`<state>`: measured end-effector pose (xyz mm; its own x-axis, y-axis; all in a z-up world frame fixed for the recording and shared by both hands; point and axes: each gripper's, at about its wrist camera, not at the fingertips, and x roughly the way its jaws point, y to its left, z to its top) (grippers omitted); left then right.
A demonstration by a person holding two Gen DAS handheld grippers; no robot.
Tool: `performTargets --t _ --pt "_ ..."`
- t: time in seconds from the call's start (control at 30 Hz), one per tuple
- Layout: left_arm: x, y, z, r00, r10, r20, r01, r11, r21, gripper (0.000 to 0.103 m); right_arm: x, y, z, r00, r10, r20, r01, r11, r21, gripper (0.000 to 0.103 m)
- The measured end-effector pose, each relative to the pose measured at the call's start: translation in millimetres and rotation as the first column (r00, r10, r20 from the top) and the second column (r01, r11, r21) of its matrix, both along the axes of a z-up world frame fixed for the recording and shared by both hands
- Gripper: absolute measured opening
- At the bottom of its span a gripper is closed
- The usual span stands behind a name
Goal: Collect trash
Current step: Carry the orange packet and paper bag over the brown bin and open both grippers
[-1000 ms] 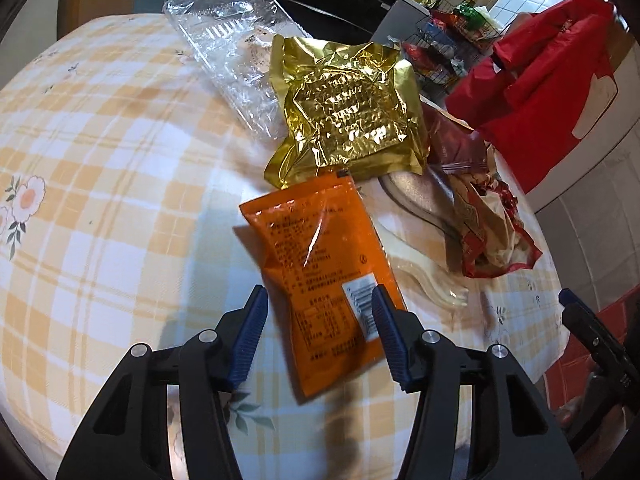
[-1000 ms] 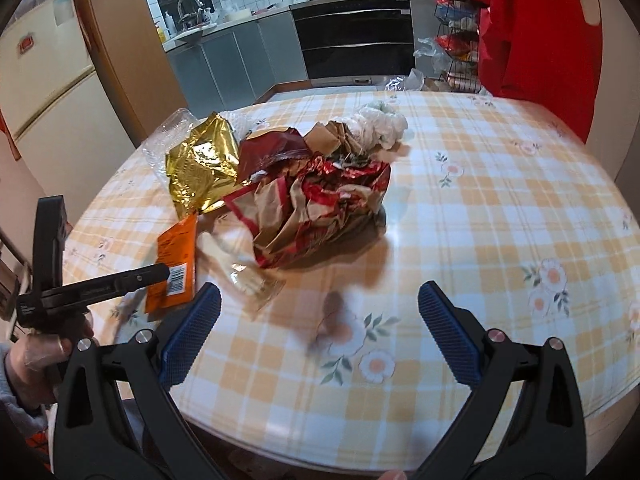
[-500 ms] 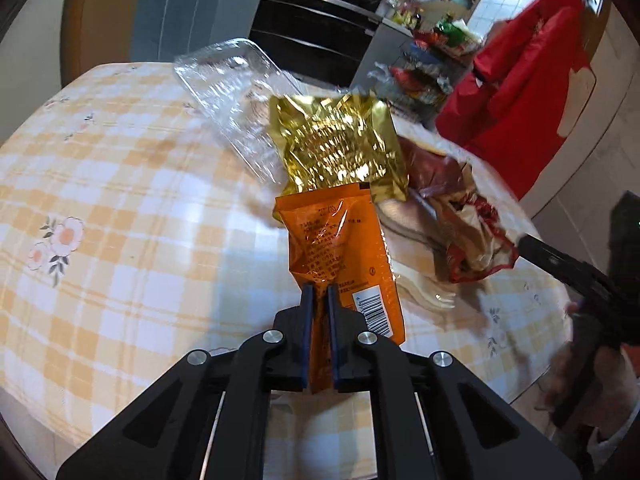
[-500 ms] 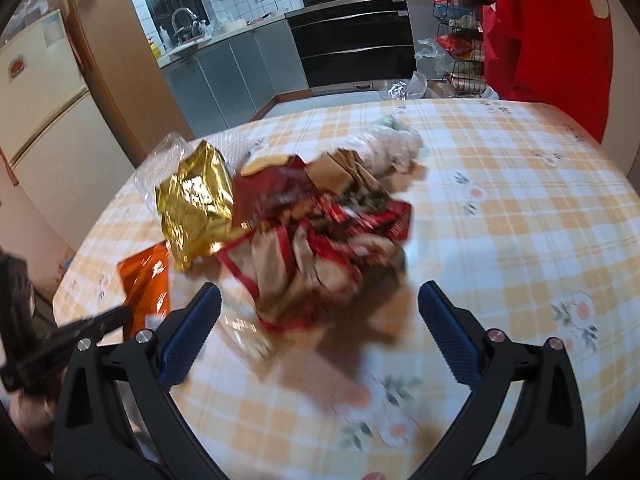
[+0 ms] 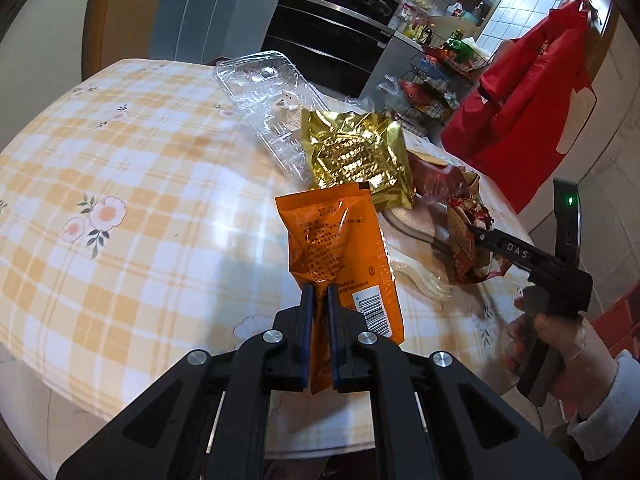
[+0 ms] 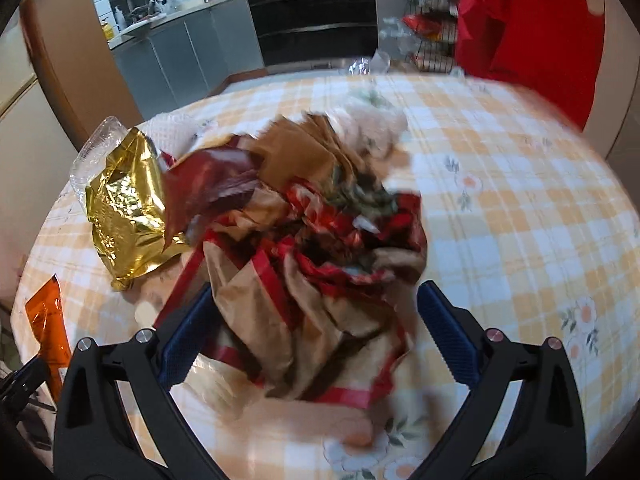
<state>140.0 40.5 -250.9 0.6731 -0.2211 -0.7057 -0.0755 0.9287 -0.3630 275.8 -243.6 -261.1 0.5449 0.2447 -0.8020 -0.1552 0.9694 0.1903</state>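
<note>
On the left, the left claw is pinched tight on the near end of the orange snack packet, whose long axis runs straight away from it across the checked table. The packet looks lifted at its near end, its far end toward the gold foil bag and the clear plastic tray beyond. To the right, the right claw is spread wide, its blue pads either side of the near end of the crumpled red-and-brown paper bag. That bag lies directly ahead of it, bulk running away toward the far side, so this hand is plainly the nearer one. It looks level and low, poised to close; the view is blurred.
</note>
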Motion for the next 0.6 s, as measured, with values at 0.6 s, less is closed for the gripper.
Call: performTargets --t 0.6 --pt "-49 -8 27 0.999 -0.016 0.047 0.016 1.000 -0.004 0.007 -86 -45 43 0.998 0.005 0.063 -0.011 0.995 0.097 0.072"
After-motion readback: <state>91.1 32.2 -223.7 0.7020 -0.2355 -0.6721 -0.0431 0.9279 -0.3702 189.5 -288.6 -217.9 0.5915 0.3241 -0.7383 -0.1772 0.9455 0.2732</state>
